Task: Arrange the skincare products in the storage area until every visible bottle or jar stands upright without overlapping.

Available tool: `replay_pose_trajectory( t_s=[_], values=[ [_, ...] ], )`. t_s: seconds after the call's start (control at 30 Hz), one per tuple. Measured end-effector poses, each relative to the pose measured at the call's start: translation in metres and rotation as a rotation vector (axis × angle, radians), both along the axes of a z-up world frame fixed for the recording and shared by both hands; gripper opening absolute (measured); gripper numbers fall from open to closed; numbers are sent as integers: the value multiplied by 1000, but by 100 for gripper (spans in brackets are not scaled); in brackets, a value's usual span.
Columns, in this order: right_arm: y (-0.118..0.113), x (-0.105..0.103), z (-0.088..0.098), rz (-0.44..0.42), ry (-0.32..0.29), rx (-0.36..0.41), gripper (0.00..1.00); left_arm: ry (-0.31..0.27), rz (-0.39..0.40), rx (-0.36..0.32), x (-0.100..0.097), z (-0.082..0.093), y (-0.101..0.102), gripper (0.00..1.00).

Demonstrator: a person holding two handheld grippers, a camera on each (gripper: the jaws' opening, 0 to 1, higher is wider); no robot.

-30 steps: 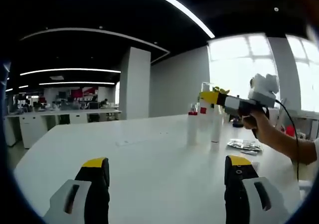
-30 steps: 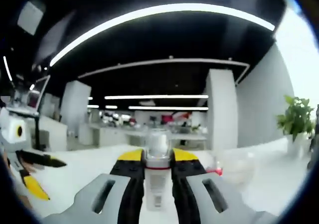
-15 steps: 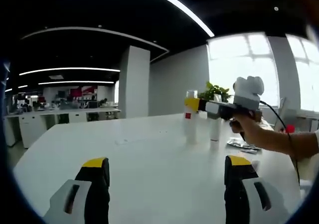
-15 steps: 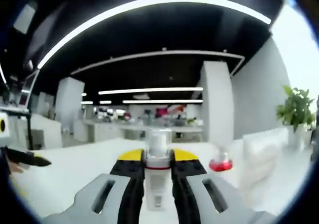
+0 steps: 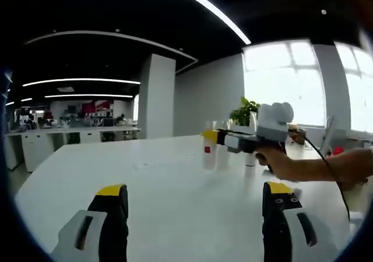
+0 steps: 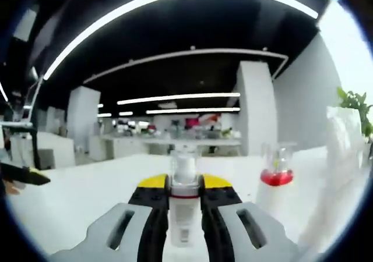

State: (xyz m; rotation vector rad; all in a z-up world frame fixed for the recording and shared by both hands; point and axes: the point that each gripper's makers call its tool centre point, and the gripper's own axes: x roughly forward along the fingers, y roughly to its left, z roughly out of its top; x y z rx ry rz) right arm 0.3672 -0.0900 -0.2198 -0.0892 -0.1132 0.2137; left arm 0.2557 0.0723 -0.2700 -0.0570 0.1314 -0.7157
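A: Nearest first; what's changed?

B: The left gripper (image 5: 195, 215) hangs released over the white table (image 5: 175, 180), jaws wide apart, nothing between them, just as a second ago; the change is farther off; the right gripper (image 5: 210, 137) has slid leftward across the left gripper view, carrying its bottle away from the standing cluster.

A: And its grasp?

B: Clenched on the white bottle (image 6: 185, 183); in the right gripper view the clear cap rises upright between the yellow-tipped jaws, unchanged; the red-collared bottle (image 6: 276, 172) has drifted rightward and looks nearer.

A: Meaning?

B: I judge the bottle is being carried to an open spot beside the other bottles (image 5: 249, 151), not yet set down.

A: The pose?

B: The person's hand (image 5: 280, 160) reaches in from the right, forearm extended, gripper held level above the table.
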Motion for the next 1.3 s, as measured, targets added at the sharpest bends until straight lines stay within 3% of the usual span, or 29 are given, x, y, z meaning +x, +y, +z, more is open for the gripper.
replay_pose_trajectory(
  t_s=[0.17, 0.2, 0.3, 0.33, 0.47, 0.6, 0.87, 1.3],
  values=[
    [-1, 4, -3, 1, -2, 29, 18, 2, -1, 0, 2, 0, 0, 99],
    [-6, 13, -4, -13, 1, 33, 18, 1, 0, 2, 2, -1, 0, 99],
    [-15, 20, -11, -61, 31, 39, 18, 2, 1, 2, 3, -1, -1, 99],
    [-15, 27, -12, -41, 33, 108, 18, 2, -1, 1, 3, -1, -1, 99],
    [-25, 36, -25, -82, 72, 112, 18, 3, 0, 8, 4, -3, -2, 99],
    [-25, 29, -30, -84, 77, 145, 18, 3, 0, 8, 5, -3, -2, 99],
    [-14, 28, -29, -87, 41, 5, 18, 4, 2, 12, 5, -4, -2, 98],
    [-7, 23, -36, -84, 47, 8, 18, 7, -2, 27, 5, -6, -4, 98]
  ],
)
